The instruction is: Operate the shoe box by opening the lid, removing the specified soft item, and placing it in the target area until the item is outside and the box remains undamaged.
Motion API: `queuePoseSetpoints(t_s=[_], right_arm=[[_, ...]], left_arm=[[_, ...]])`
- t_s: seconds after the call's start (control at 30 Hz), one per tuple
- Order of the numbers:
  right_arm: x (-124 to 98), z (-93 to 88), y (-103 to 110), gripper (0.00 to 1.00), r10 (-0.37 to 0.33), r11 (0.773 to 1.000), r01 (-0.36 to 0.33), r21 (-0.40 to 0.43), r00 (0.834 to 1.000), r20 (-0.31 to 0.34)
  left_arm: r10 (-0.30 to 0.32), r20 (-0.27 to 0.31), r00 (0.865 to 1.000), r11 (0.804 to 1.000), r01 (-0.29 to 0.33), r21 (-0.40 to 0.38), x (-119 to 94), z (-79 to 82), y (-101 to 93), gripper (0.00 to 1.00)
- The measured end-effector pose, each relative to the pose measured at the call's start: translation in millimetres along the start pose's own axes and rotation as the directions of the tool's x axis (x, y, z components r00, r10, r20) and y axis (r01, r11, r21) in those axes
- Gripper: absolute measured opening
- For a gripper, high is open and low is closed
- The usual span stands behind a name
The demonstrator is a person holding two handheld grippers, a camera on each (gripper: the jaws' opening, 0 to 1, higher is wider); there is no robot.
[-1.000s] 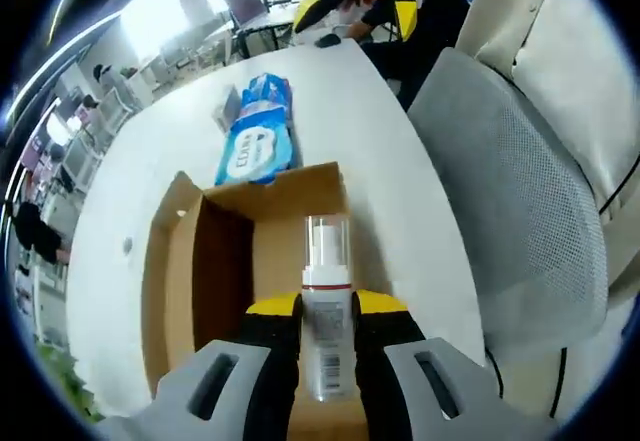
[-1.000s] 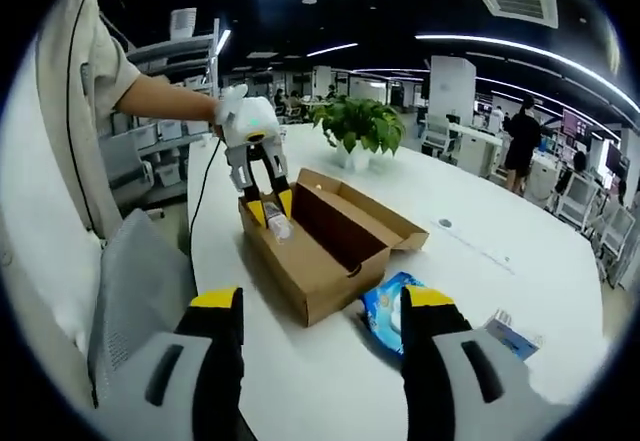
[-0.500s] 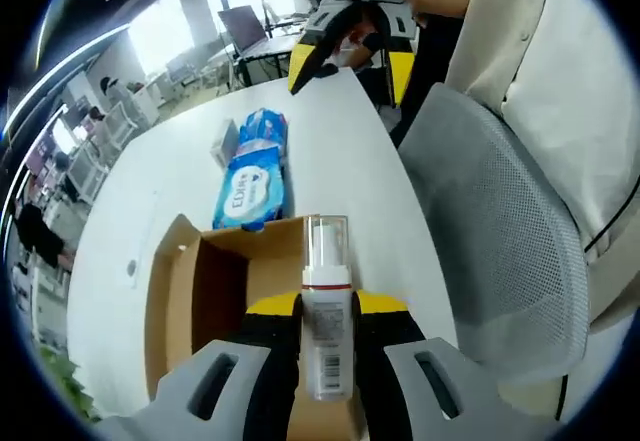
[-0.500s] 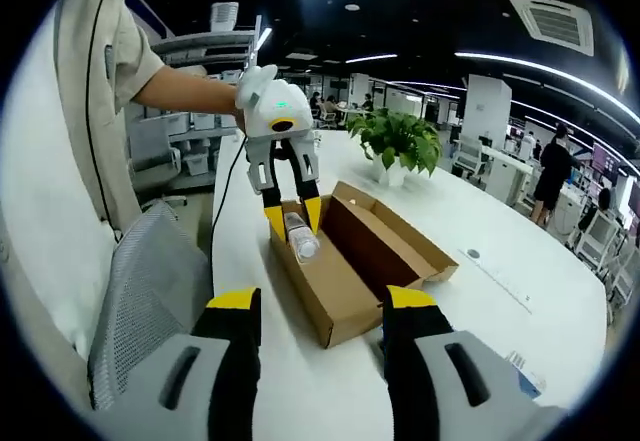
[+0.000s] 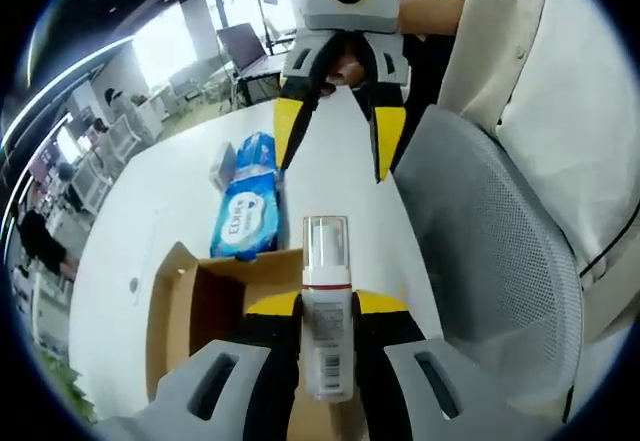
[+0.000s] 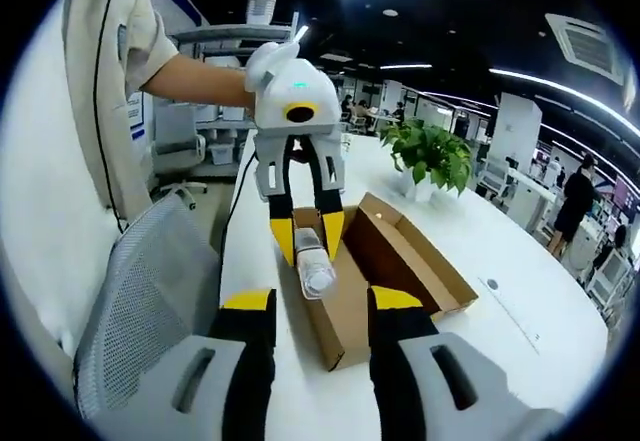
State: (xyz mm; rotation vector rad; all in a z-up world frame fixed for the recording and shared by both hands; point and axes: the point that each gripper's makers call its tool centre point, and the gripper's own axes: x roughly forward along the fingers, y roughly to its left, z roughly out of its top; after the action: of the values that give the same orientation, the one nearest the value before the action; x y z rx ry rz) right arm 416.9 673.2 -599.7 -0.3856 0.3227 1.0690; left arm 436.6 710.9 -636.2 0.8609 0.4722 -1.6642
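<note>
The bottle was clamped between the jaws of the left gripper, its clear cap pointing forward, held above the open box; in the right gripper view the bottle hung over the box's near end, clear of its walls. The box sat on the white counter with its lid folded out to the far side, close to the counter's edge beside a grey mesh chair. A blue wipes pack lay just beyond the box. The right gripper was empty, its jaws apart at a moderate gap, hovering above the counter's edge short of the box. Open counter stretched beyond the lid toward a plant.
</note>
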Motion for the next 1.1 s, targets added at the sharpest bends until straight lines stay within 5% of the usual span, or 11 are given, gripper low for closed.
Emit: queuePoseSetpoints(t_s=[0.73, 1.1], right_arm=[[15, -2.4, 11, 0.18, 0.058, 0.997, -0.059, -0.042, 0.998, -0.019], [14, -13.9, 16, 0.17, 0.084, 0.995, -0.087, -0.055, 0.994, -0.065]], left_arm=[[0.007, 0.086, 0.996, 1.0, -0.006, -0.012, 11, 23.6, -13.1, 0.17], [-0.011, 0.081, 0.997, 1.0, 0.01, 0.007, 13, 24.2, -17.6, 0.17]])
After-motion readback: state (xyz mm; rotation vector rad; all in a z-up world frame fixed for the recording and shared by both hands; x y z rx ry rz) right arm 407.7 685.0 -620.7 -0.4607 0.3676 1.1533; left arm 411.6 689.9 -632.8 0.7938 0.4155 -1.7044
